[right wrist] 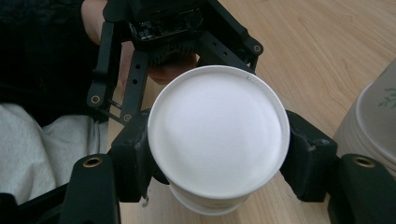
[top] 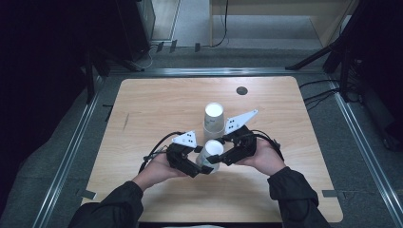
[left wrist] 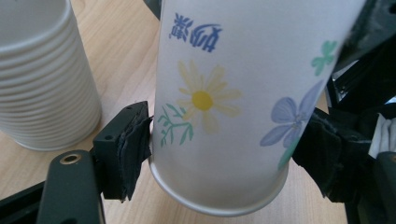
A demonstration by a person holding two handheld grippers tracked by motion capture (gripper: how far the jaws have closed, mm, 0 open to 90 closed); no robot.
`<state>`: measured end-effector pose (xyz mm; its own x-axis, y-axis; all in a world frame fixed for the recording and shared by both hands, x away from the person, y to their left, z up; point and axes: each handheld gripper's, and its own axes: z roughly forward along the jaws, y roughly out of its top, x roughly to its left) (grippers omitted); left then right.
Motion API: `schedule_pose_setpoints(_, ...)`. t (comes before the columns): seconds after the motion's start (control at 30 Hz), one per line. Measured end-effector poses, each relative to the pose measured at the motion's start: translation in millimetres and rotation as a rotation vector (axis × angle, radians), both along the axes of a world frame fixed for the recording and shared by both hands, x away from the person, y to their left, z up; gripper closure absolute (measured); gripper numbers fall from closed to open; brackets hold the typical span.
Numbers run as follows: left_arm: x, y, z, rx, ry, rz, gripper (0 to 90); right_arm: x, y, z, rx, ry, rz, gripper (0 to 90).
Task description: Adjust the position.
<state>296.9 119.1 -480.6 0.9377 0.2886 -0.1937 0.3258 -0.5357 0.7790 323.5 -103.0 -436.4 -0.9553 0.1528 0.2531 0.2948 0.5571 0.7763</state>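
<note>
An upside-down paper cup [top: 210,154] is held just above the wooden table [top: 142,109], caught between both tongs at once. The right tongs [top: 223,155] are clamped across it near its white base, which faces up; the left tongs [top: 205,167] are clamped on its flowered wall close to the rim, one pad [left wrist: 133,144] pressing in by the green sprig. Gripping the same cup at two heights probably serves to pull a nested cup apart, since the right gripper view shows a second rim just below the clamped one. Just behind stands a stack of cups [top: 214,121], also upside down, likely the supply or the destination. Whether one cup or two sit in the grip is hard to tell, and the printed writing on the wall is cut off and upside down.
</note>
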Motion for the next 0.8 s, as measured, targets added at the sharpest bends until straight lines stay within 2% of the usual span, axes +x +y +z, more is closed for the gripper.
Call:
schedule_pose_setpoints(0.37, -0.1, -0.6, 1.1, 0.003, 0.006, -0.029, 29.3, 1.0, -1.5, -1.7, 0.0, 0.029, -0.002, 34.6)
schedule_pose_setpoints(0.63, 0.3, 1.6, 2.8, -0.002, 0.003, -0.032, 31.8, 1.8, -1.4, -2.4, -0.002, 0.035, -0.006, 33.8)
schedule_pose_setpoints(0.8, 0.6, 2.2, 3.0, -0.003, 0.01, -0.034, 31.8, 1.2, -1.3, -2.9, -0.008, 0.02, 0.002, 32.5)
